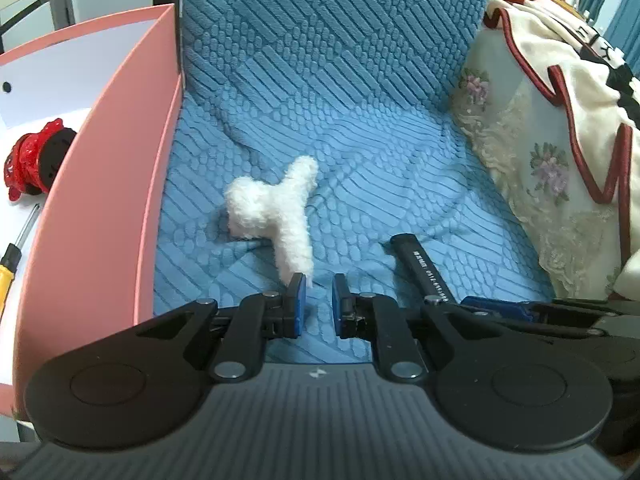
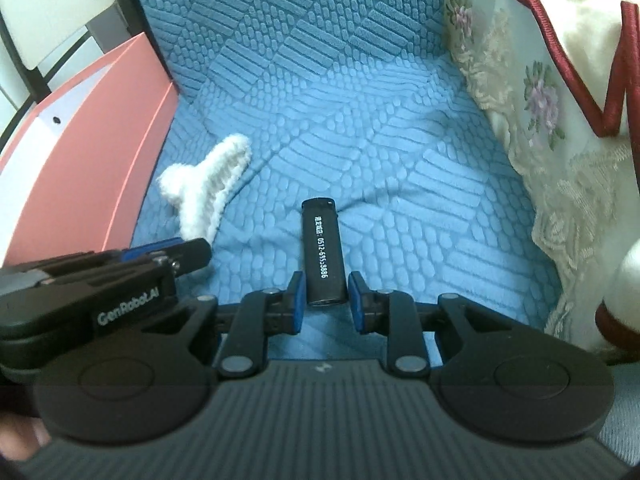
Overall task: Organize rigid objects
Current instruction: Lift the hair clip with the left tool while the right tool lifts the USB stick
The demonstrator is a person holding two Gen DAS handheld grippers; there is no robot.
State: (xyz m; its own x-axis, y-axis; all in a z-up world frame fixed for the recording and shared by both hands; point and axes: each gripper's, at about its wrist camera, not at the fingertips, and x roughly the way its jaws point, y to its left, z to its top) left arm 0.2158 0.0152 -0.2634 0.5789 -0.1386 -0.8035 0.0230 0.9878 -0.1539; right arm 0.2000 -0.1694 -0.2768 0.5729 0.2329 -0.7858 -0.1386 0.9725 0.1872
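- Right gripper (image 2: 324, 298) sat low over the blue quilted seat cover (image 2: 360, 128), jaws open slightly wider than the black cylinder (image 2: 323, 252), holding nothing; small gaps showed on both sides of the tube's near end
- Black cylinder lay flat on the cover, long axis running away from the camera, only its near end between the blue pads (image 2: 297, 294)
- Risk: a round body on soft fabric would likely roll or skid if one pad touched first; grabbing only the end could let it pivot and droop on lift
- Left gripper (image 1: 319, 300) was just beside the right one, jaws part open and empty; the tip of the white fuzzy hair claw clip (image 1: 276, 208) touched or overlapped its left pad, cannot tell which
- Risk: the two grippers were close, so a sideways correction by either could knock the other or nudge the cylinder
- Risk: fuzzy covering may compress and slip; closing on just the tip would likely twist the clip out
- Pink box (image 1: 100, 216) stood against the cover's left edge, holding a red and black figurine (image 1: 34, 160) and a yellow-handled screwdriver (image 1: 12, 256)
- Risk: its tall wall could be clipped on the carry over, and the drop could hit the items inside
- Floral lace cushion (image 1: 528, 152) well apart on the right, no concern
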